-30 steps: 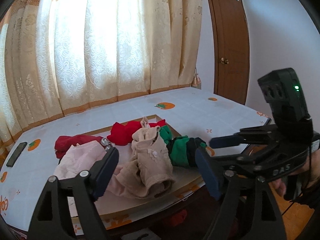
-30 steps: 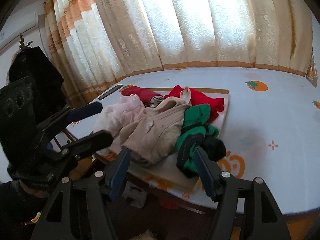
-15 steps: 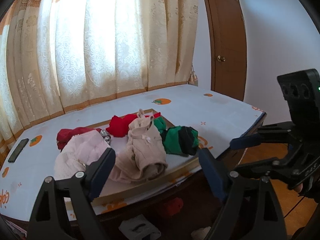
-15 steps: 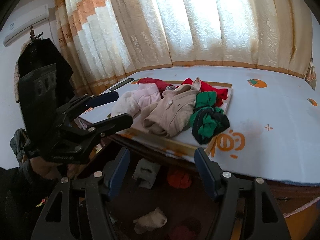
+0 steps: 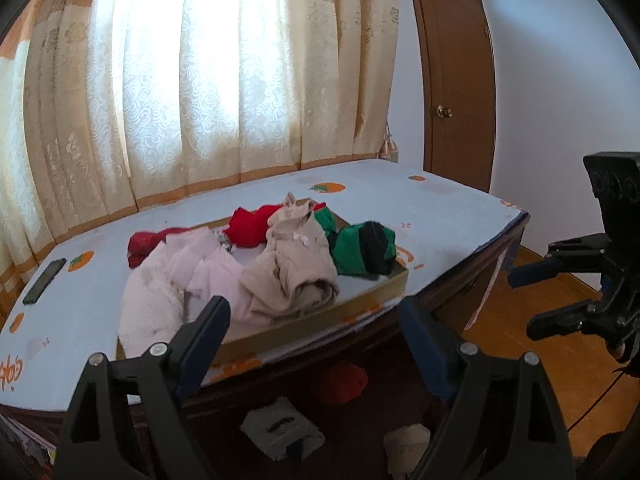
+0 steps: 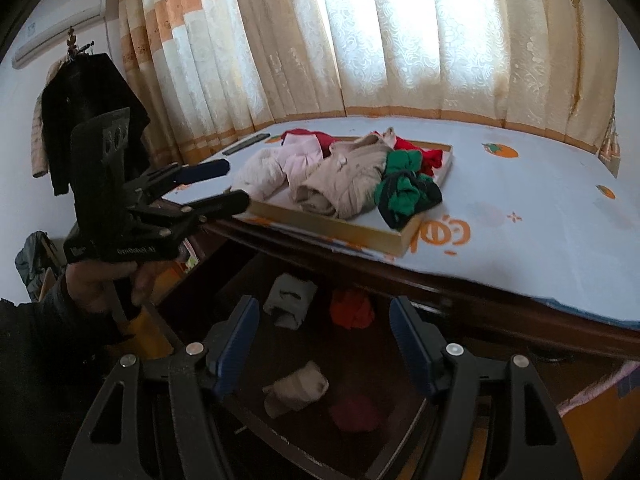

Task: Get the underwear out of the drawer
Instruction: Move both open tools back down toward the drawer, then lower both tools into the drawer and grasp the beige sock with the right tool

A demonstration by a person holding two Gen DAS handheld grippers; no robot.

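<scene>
While both pairs of tongs hang out in front of the table [image 6: 520,248], the open drawer [image 6: 248,412] sits below them in shadow, with rolled underwear lying in it: a grey piece [image 6: 290,300] and a red one [image 6: 352,308] toward the back, a beige roll [image 6: 298,388] and a dark red one [image 6: 354,412] nearer the front. The right tongs [image 6: 324,344] are spread with nothing between them; the beige roll lies just below their gap and the grey and red pieces just beyond the tips. The left tongs [image 5: 314,340], held in a hand [image 6: 100,280] off to the side, are also spread and empty, the grey piece [image 5: 280,428] and red one [image 5: 344,380] lying under them. On the table a shallow tray [image 6: 340,232] carries a heap of pink, beige, red and green clothes [image 6: 352,176], well beyond both pairs of tips.
</scene>
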